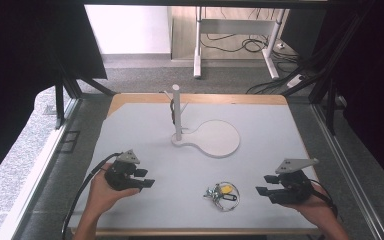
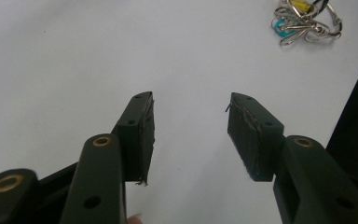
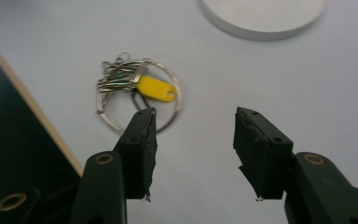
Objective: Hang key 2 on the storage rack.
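Both of our hands sit closest to the camera at the near edge of the table [image 1: 145,117], each wrapped around a gripper. We've got the left gripper [image 1: 144,179] low over bare tabletop at the left, jaws standing partway apart with nothing between them; in the left gripper view the pads [image 2: 145,135] frame only white surface. Our right gripper [image 1: 266,185] is over on the right, also about half open and holding nothing.

What we're after looks like the key ring bundle [image 1: 222,194], a big wire loop with a yellow tag [image 3: 155,88] and a clump of smaller metal clips, lying flat near the front edge between the two grippers, a bit closer to the right one. In the right gripper view it sits just beyond the left jaw tip, not touched.

Farther back is the white stand [image 1: 177,112], an upright post on a round flat base [image 1: 217,138], well apart from the bundle. Our guess is that the keys end up hung on it, but that's a guess.

So we're at the approach stage, pre-grasp. Next move probably calls for sliding a gripper in low, getting one pad under or beside the thin wire loop, and pinching gently. It's flat and slippery, so it could skate away.
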Motion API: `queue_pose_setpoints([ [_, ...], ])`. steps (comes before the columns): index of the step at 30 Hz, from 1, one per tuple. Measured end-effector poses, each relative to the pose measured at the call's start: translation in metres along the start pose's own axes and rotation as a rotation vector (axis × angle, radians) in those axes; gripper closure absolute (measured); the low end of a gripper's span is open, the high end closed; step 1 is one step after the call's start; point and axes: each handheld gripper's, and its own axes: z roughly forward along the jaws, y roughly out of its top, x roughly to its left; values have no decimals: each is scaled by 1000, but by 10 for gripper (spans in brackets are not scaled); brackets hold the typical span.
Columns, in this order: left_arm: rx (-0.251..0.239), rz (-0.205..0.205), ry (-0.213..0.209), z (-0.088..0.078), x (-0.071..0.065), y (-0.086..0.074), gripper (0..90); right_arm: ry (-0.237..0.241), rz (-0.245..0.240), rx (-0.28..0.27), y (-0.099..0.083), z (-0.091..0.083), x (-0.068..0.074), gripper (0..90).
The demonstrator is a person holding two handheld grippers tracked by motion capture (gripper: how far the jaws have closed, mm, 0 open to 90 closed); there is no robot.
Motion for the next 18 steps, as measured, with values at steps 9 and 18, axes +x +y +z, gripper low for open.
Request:
queue_pose_setpoints([
  [9, -32, -1, -11, -10, -3, -6, 510, 137, -128, 151, 29, 21, 26, 567],
  [18, -35, -15, -18, -10, 0, -12, 505, 213, -200, 274, 37, 46, 44, 607],
])
